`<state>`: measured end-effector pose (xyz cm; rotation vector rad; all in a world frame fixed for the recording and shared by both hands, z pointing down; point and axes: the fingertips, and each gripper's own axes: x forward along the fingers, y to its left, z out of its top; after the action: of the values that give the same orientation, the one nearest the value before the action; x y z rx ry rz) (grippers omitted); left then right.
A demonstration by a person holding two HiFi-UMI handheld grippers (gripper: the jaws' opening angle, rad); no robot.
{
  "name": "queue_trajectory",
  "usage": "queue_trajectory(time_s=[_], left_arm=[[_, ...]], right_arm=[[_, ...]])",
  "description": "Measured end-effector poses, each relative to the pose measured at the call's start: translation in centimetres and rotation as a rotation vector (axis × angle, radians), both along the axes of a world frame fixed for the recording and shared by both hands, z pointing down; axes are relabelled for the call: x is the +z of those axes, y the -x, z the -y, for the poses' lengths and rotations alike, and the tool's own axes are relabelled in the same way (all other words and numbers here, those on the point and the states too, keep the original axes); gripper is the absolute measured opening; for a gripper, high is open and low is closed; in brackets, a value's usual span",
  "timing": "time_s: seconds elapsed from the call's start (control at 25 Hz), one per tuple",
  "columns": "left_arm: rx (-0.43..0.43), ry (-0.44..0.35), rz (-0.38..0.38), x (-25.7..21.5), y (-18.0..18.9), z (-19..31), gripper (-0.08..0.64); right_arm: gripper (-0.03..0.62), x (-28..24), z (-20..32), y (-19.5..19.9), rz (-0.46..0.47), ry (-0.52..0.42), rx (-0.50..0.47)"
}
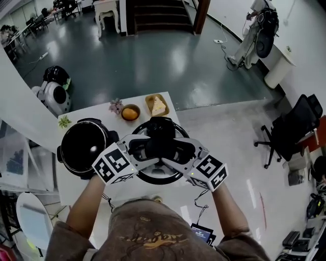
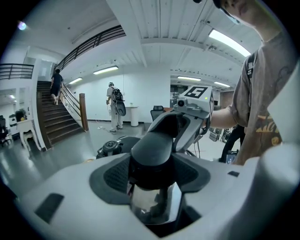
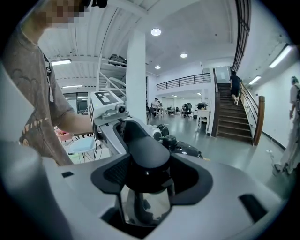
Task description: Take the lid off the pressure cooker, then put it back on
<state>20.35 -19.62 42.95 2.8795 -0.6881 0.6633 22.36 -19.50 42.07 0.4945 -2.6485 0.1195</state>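
Orange (image 1: 131,113) in bowl (image 1: 123,111) beside tray (image 1: 149,98) with yellow wedge (image 1: 159,107); small flowers (image 1: 115,106); office chair (image 1: 293,130) at right.

In the head view the lid (image 1: 159,177) was held at the centre of the frame, over the right part of the table (image 1: 94,109), its handle between the jaws of the left gripper (image 1: 144,149) on its left and the right gripper (image 1: 179,152) on its right, the two facing each other across it. The pot (image 1: 84,148) stood on the table just left of the lid. Above them, along the table's far edge, sat from left to right a small plant (image 1: 64,122), flowers (image 1: 115,106), a bowl (image 1: 130,120) and a tray (image 1: 147,104). A chair (image 1: 295,125) stood on the floor at the right edge, well apart from the table; stairs (image 1: 158,15) lay at top centre
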Motion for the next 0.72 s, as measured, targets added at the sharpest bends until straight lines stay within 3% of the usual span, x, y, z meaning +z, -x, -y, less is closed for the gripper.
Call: queue_trajectory(time_s=[0.44, 0.72], left_arm=[[-0.085, -0.018, -0.007, -2.0, 6.8, -2.2, 0.267], [-0.065, -0.028, 0.005, -3.4, 13.2, -4.7, 0.267]], right_arm=[[0.264, -1.9, -2.0, 6.8, -0.001, -0.006, -0.085], [0.264, -3.3, -4.6, 13.2, -0.005, -0.016, -0.061]])
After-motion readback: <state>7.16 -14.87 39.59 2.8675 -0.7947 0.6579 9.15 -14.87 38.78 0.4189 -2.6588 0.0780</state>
